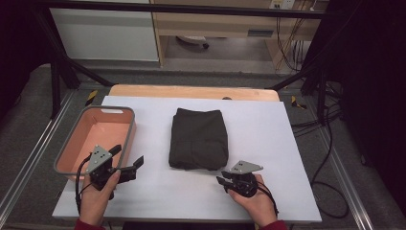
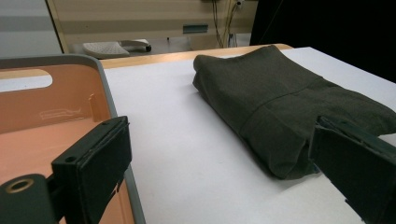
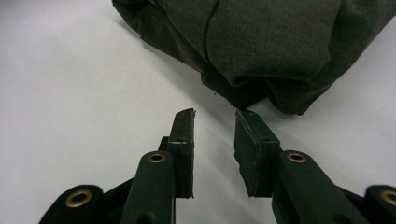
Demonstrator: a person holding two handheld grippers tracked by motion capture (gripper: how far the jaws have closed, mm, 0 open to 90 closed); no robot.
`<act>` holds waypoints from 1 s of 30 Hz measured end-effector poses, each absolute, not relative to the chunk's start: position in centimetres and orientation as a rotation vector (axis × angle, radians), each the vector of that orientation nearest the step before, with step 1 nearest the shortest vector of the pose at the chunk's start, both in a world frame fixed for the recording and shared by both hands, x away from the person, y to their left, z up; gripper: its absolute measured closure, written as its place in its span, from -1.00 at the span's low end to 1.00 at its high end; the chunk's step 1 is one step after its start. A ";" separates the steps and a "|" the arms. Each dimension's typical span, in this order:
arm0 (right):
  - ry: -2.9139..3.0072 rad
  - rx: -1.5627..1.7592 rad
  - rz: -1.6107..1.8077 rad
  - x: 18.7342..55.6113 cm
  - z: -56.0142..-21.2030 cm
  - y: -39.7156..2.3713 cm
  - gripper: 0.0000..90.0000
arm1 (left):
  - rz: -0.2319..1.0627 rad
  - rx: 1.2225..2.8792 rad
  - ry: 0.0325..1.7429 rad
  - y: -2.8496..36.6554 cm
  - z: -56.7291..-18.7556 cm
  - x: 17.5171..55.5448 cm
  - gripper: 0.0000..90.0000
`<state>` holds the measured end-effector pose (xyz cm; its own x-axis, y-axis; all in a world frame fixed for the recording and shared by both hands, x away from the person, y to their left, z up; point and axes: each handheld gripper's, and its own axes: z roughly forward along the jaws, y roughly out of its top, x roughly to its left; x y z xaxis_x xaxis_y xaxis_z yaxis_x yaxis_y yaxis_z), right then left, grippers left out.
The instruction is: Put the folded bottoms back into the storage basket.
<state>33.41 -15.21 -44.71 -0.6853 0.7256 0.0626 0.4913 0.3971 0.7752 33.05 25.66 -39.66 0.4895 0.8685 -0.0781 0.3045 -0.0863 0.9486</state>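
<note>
A: Where is the cloth (image 1: 198, 139) lying right now?

B: It is lying folded at the middle of the white surface (image 1: 268, 191), a dark olive bundle with its long side running from 12 to 6 o'clock. From your seat it is sitting at about 12 o'clock, between your two hands.

A: And what is my right hand-held gripper (image 1: 221, 181) doing?

B: You are holding it low over the surface at roughly 5 o'clock of the cloth, pointing toward 9 o'clock in the high view. In the right gripper view (image 3: 214, 122) its jaws are standing a narrow gap apart with nothing between them. The tips are sitting just short of the cloth's (image 3: 261, 46) near corner, which is bunching in soft folds, and they are not pressing on it.

A: And the left hand-held gripper (image 1: 128, 159)?

B: You are keeping it at about 8 o'clock of the cloth, just beside the near right corner of the bin (image 1: 67, 143). Its jaws are standing wide apart and holding nothing. In the left gripper view (image 2: 224, 158) the left jaw is overlapping the bin's grey rim (image 2: 105, 88), and the right jaw is showing in front of the cloth's (image 2: 280, 98) near end.

A: What is the bin like?

B: It is sitting at 9 o'clock of the cloth, salmon inside.
</note>
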 end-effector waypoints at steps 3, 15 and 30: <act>2.374 1.075 1.154 34.3 -45.3 -14.8 0.41 | 0.642 1.646 1.023 25.6 -39.7 33.1 -0.87; 2.325 1.070 1.087 36.9 -46.1 -12.1 0.26 | 0.645 1.650 1.019 25.5 -39.7 33.0 -0.86; 2.372 0.964 1.121 35.2 -45.3 -11.9 0.89 | 0.654 1.639 1.022 25.7 -39.6 33.0 -0.85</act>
<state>35.21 -11.92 -45.34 -0.7100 0.7039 -0.0197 0.4317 0.4572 0.7775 32.97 25.66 -39.58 0.4863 0.8708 -0.0726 0.2982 -0.0873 0.9505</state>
